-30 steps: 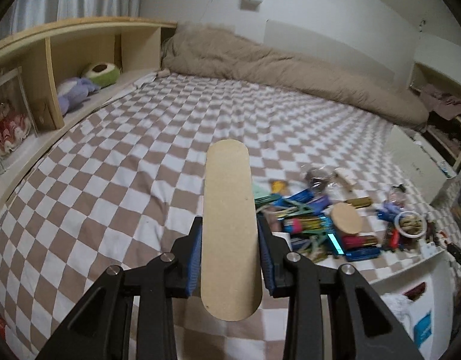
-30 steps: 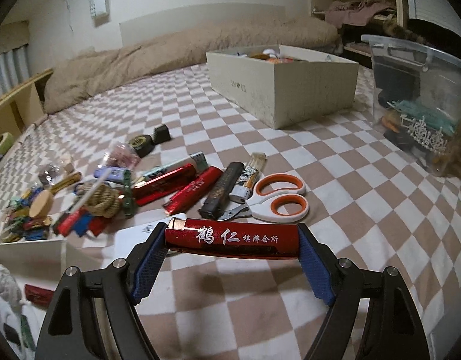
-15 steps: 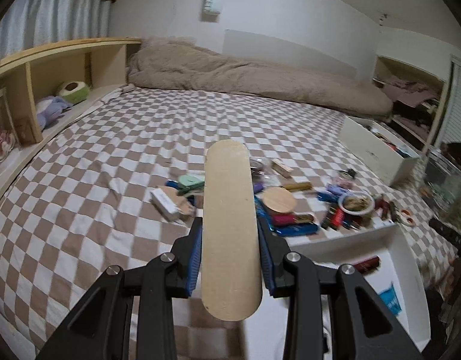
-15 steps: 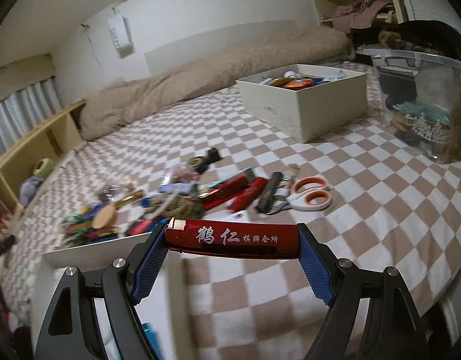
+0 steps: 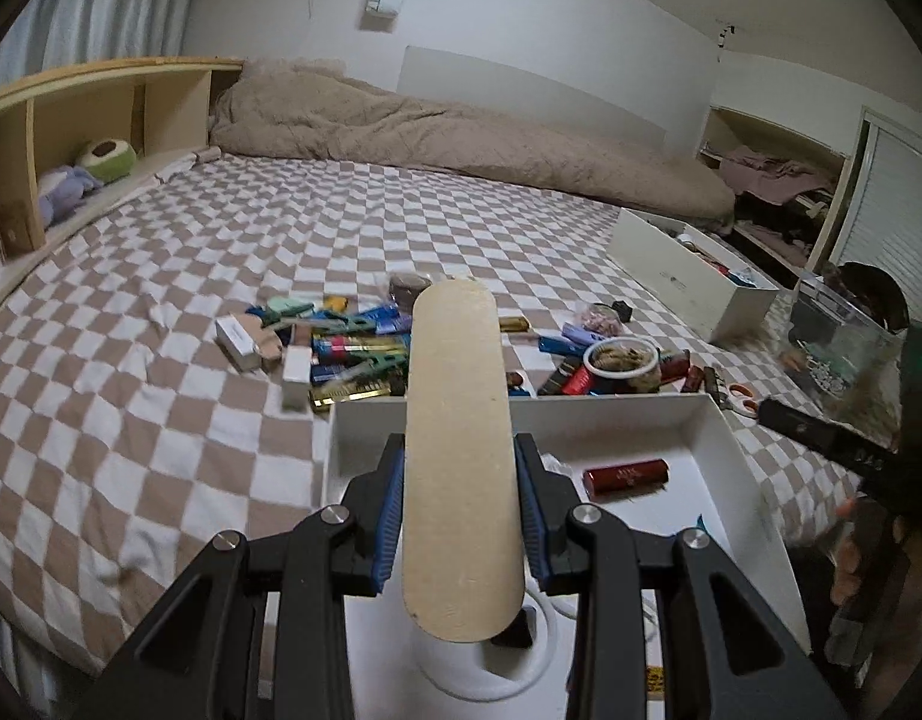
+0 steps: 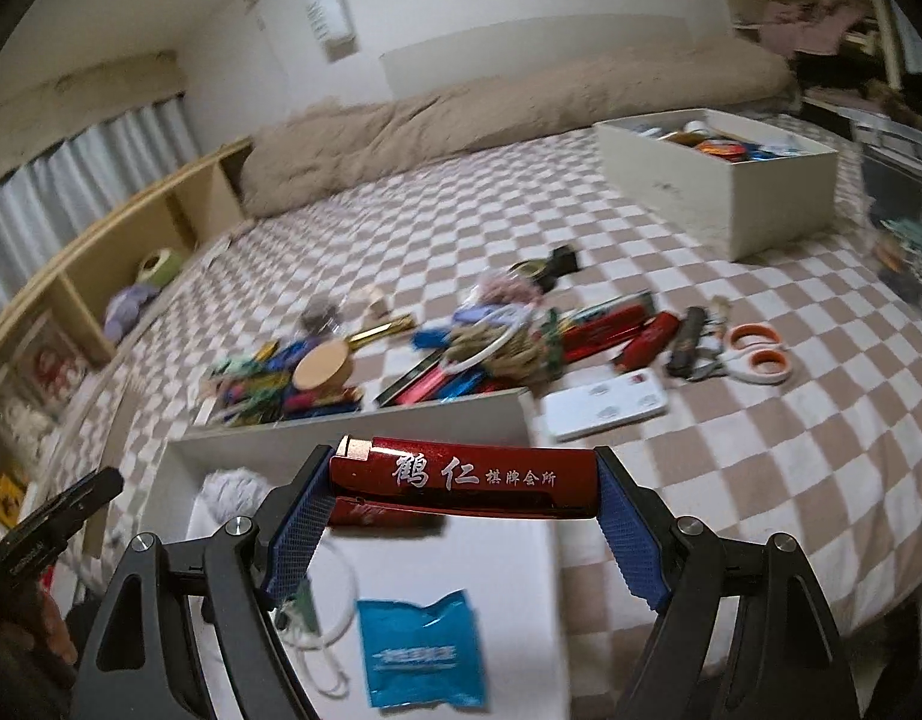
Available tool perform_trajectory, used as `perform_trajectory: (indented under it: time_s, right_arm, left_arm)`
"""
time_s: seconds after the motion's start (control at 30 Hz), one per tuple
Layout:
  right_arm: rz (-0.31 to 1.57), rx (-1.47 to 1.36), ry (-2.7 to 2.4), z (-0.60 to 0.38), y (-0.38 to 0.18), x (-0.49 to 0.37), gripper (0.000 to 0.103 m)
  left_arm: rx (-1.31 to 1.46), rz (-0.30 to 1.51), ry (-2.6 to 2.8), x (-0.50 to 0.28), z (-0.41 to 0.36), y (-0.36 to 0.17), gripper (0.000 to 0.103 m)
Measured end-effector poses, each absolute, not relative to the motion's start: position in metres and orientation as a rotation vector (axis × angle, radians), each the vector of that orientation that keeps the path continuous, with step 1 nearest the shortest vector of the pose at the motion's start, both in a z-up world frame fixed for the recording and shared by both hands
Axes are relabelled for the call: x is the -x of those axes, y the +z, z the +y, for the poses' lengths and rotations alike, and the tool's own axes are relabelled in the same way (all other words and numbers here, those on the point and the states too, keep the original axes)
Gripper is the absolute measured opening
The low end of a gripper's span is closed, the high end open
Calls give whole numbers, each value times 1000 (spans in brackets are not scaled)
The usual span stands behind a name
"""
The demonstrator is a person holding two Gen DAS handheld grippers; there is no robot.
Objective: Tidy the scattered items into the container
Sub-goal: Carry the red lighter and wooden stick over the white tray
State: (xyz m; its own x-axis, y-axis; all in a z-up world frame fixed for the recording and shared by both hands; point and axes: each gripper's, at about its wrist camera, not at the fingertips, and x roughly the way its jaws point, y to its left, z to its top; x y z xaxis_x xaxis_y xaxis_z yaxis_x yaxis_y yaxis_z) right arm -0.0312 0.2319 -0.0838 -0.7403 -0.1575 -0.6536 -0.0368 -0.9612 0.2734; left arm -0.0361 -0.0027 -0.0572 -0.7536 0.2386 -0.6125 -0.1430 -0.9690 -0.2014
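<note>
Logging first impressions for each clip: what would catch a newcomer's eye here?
Each gripper carries something over the white box at the bed's near edge: the left gripper clamps a flat wooden paddle, the right gripper a red lighter. Beyond the box, a colourful heap of clutter sprawls on the checkered blanket.

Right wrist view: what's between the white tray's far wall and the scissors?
A flat white card lies on the checkered bedspread, beside the white tray, short of the scissors.
</note>
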Motion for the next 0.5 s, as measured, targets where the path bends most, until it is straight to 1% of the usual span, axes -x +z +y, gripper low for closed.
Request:
perform_trajectory:
  time_s: [0.23,0.5]
  right_arm:
    - [-322,-1241,-2720,202,-104,43,83]
    - [-273,-1373,-2626,186,-126,54,83]
  left_arm:
    - [993,-200,2753,27,-2,-63,34]
    - [1041,-194,2731,21,2,-77,34]
